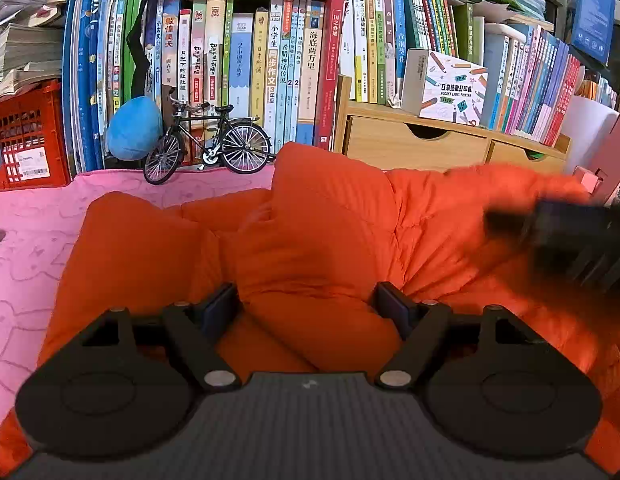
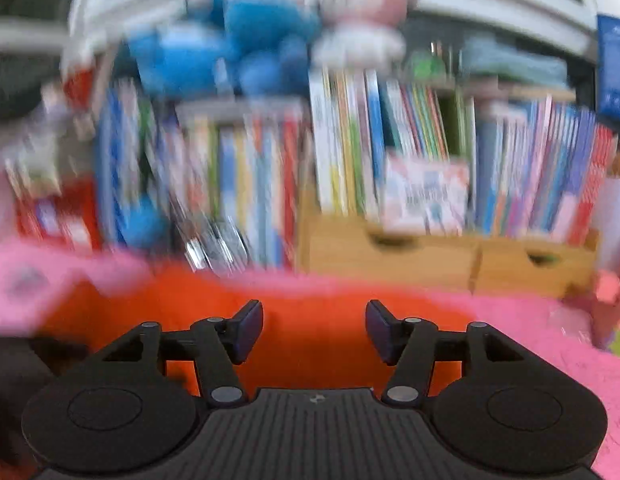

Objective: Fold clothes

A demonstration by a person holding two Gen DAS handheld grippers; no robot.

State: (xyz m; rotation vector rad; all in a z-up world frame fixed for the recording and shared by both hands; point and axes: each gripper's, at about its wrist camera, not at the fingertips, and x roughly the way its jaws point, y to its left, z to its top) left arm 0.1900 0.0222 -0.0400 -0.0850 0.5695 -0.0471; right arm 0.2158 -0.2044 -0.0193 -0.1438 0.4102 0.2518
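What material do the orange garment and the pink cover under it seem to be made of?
Orange garment: probably smooth padded synthetic fabric with a slight sheen; it bulges in puffy, stitched sections. Pink cover: likely soft matte quilted cloth; faint stitched outlines show on it.

Each tool is matte black plastic: a ribbed grey-black body with a small pale mark at its front edge, flanked by two round discs. From these run angular arms joined by silver pivot pins, ending in dark blue-black pads. The left tool [image 1: 307,306] and right tool [image 2: 314,330] look alike in build.
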